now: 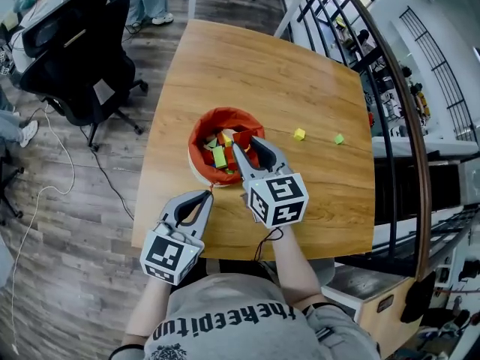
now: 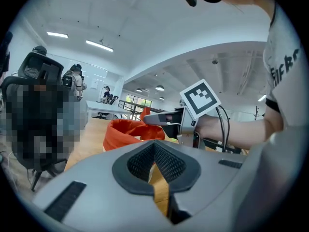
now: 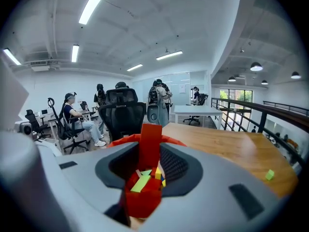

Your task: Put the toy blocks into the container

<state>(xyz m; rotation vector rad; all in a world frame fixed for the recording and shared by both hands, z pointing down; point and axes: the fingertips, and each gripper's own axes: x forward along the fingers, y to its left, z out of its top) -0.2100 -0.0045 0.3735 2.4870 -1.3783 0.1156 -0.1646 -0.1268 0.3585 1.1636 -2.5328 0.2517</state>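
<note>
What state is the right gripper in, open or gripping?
Shut on a red block: it stands upright, clamped in the right gripper, above the orange container.

Wooden table, centre of the head view. A black office chair stands on the plank floor at ten o'clock of the table, apart from it. A thin cable trails over the floor at nine o'clock. A dark railing curves along the table's three o'clock side. In the right gripper view, a white desk lies at one o'clock, a seated person at ten o'clock, and strip lights at twelve o'clock.
</note>
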